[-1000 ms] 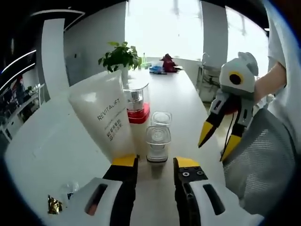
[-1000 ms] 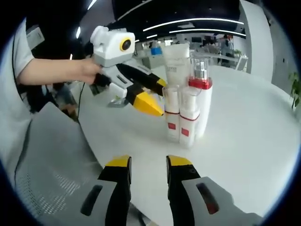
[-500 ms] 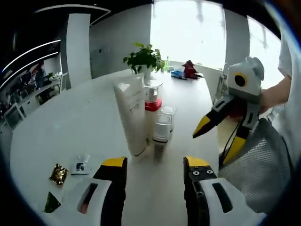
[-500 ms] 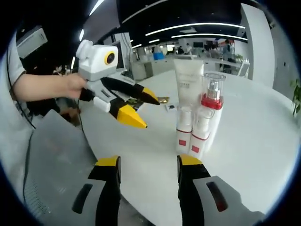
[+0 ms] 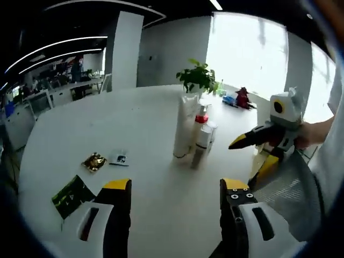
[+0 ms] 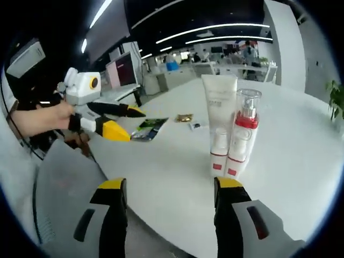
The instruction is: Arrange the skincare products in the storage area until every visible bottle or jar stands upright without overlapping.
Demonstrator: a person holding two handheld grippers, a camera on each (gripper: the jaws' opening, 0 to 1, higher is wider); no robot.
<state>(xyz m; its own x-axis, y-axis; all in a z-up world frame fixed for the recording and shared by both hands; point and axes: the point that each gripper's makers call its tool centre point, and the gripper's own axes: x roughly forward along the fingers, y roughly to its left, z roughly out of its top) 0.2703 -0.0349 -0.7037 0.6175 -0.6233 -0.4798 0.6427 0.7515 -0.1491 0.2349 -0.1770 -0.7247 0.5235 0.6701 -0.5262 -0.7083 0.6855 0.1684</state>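
On the white round table [image 6: 301, 161], one upright cluster of skincare products: white tube [image 6: 217, 110] standing on its cap, pump bottle [image 6: 244, 121] with red collar and clear cap, two small red-labelled bottles [image 6: 219, 156] in front, all touching or just beside one another. Left gripper view: same cluster [image 5: 194, 134]; sachets [image 5: 97, 161] and green packet [image 5: 72, 194] lie well apart. Left gripper [image 5: 174, 188]: jaws wide, empty. Right gripper [image 6: 171, 185]: jaws wide, empty, clear of the cluster.
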